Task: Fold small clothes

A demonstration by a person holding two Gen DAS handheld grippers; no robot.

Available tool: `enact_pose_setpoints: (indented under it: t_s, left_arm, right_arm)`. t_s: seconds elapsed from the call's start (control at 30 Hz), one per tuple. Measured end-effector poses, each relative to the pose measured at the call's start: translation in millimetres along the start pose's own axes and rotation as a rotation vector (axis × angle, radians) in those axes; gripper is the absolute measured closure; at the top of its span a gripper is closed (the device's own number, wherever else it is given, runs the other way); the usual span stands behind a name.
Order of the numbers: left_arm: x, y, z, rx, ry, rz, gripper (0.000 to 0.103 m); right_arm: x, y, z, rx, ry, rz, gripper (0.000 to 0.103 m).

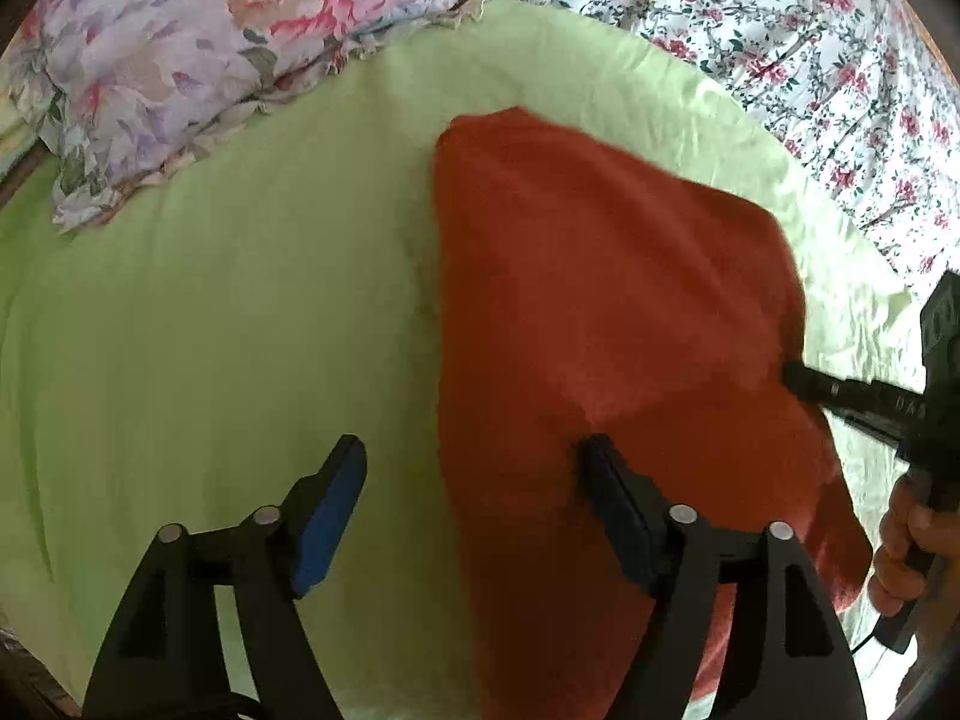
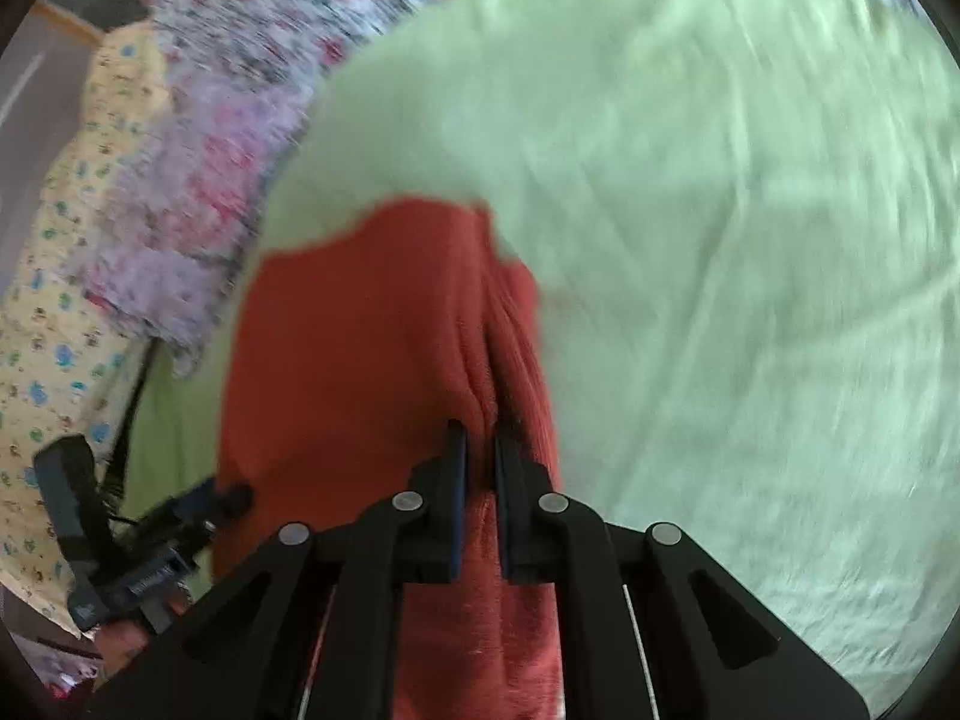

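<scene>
Left wrist view: The left gripper [image 1: 474,504] hangs with its fingers spread wide over the near part of a red cloth [image 1: 600,312], holding nothing; one finger is above the cloth, the other above the green sheet [image 1: 210,330] to its left.
Cloth: It lies on the sheet, right of centre, running from near to far, its right side gathered up.
Far side: A flowered pillow [image 1: 180,72] sits far left; a rose-print bedspread [image 1: 810,60] covers the far right.
Right edge: The right gripper [image 1: 798,381] comes in from the right, its tip at the cloth's right edge, with a hand [image 1: 906,546] on its handle.

Right wrist view: Blurred by motion. The right gripper [image 2: 480,450] has its fingers pressed together on a ridge of the red cloth [image 2: 360,360], which drapes away from it.
Left of frame: The left gripper [image 2: 216,495] shows near the cloth's left edge.

Step in hand: Probably carrying one side over for a fold.
Next move: Likely calls for laying the pinched edge flat across the cloth, with the free gripper steadying the near part.
</scene>
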State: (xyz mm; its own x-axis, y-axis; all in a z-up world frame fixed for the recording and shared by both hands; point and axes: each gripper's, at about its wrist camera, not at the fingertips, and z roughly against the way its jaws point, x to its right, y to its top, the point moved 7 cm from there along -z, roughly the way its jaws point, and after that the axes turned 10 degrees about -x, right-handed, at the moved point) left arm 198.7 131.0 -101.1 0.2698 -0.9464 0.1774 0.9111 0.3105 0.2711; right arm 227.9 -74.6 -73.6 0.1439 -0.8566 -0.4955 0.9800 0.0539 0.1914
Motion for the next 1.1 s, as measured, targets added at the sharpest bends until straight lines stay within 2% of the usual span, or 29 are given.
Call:
enact_pose_setpoints:
  t_s: [0.1,0.13,0.2,0.27,0.3,0.43,0.53,0.57,0.6,0.7,0.87,1.0,1.1]
  left_arm:
    - [-2.2,-0.3,6.4,-0.006,-0.02,0.007,0.027]
    - [-2.2,-1.6,10.3,-0.007,-0.026,0.009,0.028]
    - [-1.1,-7.5,21.0,-0.007,-0.037,0.0,0.028]
    - [-0.6,-17.6,34.0,0.002,-0.044,-0.024,0.028]
    - [-0.6,-23.7,38.8,0.004,-0.047,-0.032,0.028]
    - [-0.8,-55.4,46.0,-0.02,-0.038,-0.07,0.028]
    - [-3.4,-76.1,36.3,-0.048,0.008,-0.087,0.027]
    - [-6.0,-81.0,31.6,-0.059,0.028,-0.083,0.027]
    - [-7.6,-85.0,27.2,-0.074,0.042,-0.08,0.027]
    - [-8.1,-91.3,17.4,-0.101,0.06,-0.086,0.029]
    - [-7.3,-97.0,1.4,-0.113,0.071,-0.096,0.027]
    - [-8.4,-96.7,7.3,-0.116,0.047,-0.072,0.027]
    - [-9.5,-101.4,18.5,-0.104,0.027,-0.064,0.027]
  right_arm:
    - [2.1,-4.7,4.3,0.015,0.026,-0.023,0.091]
    - [2.1,-6.2,9.2,0.018,0.031,-0.029,0.086]
    - [-1.5,-12.0,25.1,0.035,0.027,-0.033,0.082]
    - [-8.8,-24.4,44.2,0.061,0.055,-0.014,0.079]
    - [-9.9,-31.1,50.9,0.066,0.067,-0.005,0.073]
    - [-9.8,-73.7,62.5,0.069,0.063,0.022,0.063]
    - [-2.3,-96.5,43.5,0.002,0.022,0.001,0.065]
    - [-1.5,-101.7,36.8,-0.019,0.016,0.005,0.075]
    - [-1.9,-106.3,31.8,-0.037,0.01,0.013,0.098]
    - [0.3,-109.2,40.1,-0.02,0.027,0.004,0.098]
    - [21.2,-114.1,17.6,-0.068,-0.076,0.013,0.099]
    - [21.7,-111.7,15.7,-0.063,-0.082,-0.012,0.098]
    - [14.8,-114.3,28.1,-0.051,-0.083,0.003,0.09]
